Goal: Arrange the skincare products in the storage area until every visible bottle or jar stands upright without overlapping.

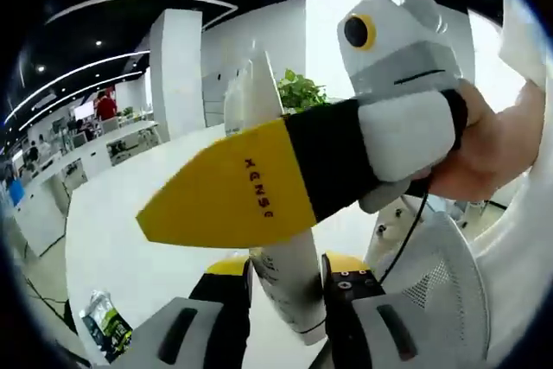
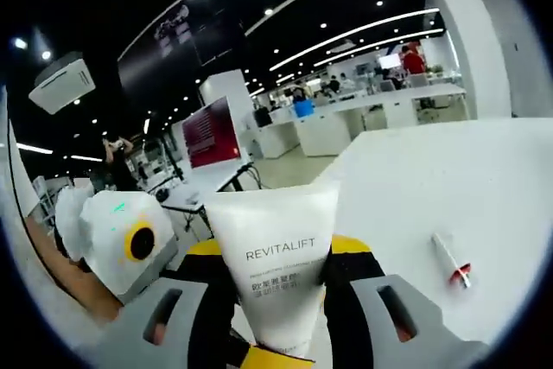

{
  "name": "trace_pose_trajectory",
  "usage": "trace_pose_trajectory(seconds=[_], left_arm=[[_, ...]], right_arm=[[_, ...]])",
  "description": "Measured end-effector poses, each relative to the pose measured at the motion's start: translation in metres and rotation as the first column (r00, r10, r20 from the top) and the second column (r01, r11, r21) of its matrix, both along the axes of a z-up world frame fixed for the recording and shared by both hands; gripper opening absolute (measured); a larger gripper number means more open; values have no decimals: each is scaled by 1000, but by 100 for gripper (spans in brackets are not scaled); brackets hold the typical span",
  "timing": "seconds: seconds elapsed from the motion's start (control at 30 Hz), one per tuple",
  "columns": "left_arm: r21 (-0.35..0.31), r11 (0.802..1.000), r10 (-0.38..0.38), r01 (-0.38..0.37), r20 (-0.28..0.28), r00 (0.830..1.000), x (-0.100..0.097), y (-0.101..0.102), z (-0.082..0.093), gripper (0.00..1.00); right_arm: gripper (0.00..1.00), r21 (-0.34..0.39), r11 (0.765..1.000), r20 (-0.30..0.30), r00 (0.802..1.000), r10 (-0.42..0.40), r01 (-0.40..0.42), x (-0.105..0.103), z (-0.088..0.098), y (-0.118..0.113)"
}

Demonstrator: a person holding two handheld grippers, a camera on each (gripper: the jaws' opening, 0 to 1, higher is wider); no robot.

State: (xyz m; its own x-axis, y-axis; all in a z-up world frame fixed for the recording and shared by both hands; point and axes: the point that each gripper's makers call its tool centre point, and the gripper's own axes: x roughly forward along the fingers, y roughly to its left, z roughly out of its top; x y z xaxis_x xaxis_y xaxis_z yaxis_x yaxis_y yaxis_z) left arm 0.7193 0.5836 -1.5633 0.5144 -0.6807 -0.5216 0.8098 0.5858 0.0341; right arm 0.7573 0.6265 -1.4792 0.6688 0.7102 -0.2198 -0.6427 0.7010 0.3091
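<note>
**A:** What are you seeing in the left gripper view?

**B:** My left tool (image 1: 285, 287) is clenching the lower body of a white tube (image 1: 289, 287), one jaw on each side. The tube is rising away from the camera, up off the white desk (image 1: 130, 239). My right tool (image 1: 229, 192) is crossing in front of it from the right, its yellow jaw lying across the tube's middle, my hand (image 1: 484, 149) wrapping its grey body. A small green-and-white packet (image 1: 108, 324) is lying low on the left, well apart.

**A:** And in the right gripper view?

**B:** My right tool (image 2: 276, 278) is grasping the same white tube (image 2: 275, 270), the one printed REVITALIFT, jaws closed against both sides with its flat crimped end spreading above them. My left tool (image 2: 130, 248) is showing at the lower left. A small white stick with a red tip (image 2: 451, 262) is lying on the desk (image 2: 449, 187), off to the right.

**A:** How are you doing this step well?

**B:** I'm judging this a handover in the air. I should be keeping one tool firm before loosening the other, then lowering the tube cap-down so it stands without leaning on anything.
</note>
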Motion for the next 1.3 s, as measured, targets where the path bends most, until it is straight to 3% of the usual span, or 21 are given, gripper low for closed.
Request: trace_pose_trajectory(seconds=[0.07, 0.23, 0.4, 0.53, 0.67, 0.83, 0.97, 1.03, 1.27, 1.3], left_arm=[[5, 1000, 11, -11, 25, 1000, 3, 1, 2, 33], [-129, 989, 67, -69, -16, 998, 7, 10, 20, 28], [-138, 989, 54, -53, 0, 999, 8, 19, 23, 24], [-137, 988, 70, -67, 16, 997, 10, 22, 23, 21], [-166, 984, 59, -61, -20, 998, 8, 23, 20, 18], [-227, 973, 34, -46, -58, 998, 5, 22, 22, 18], [-309, 951, -37, 3, -106, 994, -5, 14, 27, 18], [-312, 950, -44, 10, -102, 994, -6, 13, 28, 18], [-396, 910, -185, 122, -124, 975, -24, -1, 39, 18], [-409, 900, -225, 152, -136, 965, -31, -3, 40, 18]], right_arm=[[37, 2, 1000, 12, 1000, -10, 10, 0, 6, 3], [37, 8, 1000, 67, 998, -22, 21, -1, 20, 8], [39, 3, 1000, 64, 998, -20, 20, -2, 22, 9], [39, -29, 999, 76, 997, 20, -18, -5, 22, 15], [40, -48, 997, 57, 996, 68, -65, -6, 18, 19], [40, -1, 988, 45, 987, 154, -154, -13, 21, 22], [38, 26, 972, 39, 972, 231, -232, -20, 25, 21], [37, 21, 962, 40, 962, 270, -271, -23, 26, 19], [34, 2, 925, 40, 924, 380, -380, -39, 28, 16], [33, -3, 919, 37, 918, 395, -395, -42, 27, 15]])
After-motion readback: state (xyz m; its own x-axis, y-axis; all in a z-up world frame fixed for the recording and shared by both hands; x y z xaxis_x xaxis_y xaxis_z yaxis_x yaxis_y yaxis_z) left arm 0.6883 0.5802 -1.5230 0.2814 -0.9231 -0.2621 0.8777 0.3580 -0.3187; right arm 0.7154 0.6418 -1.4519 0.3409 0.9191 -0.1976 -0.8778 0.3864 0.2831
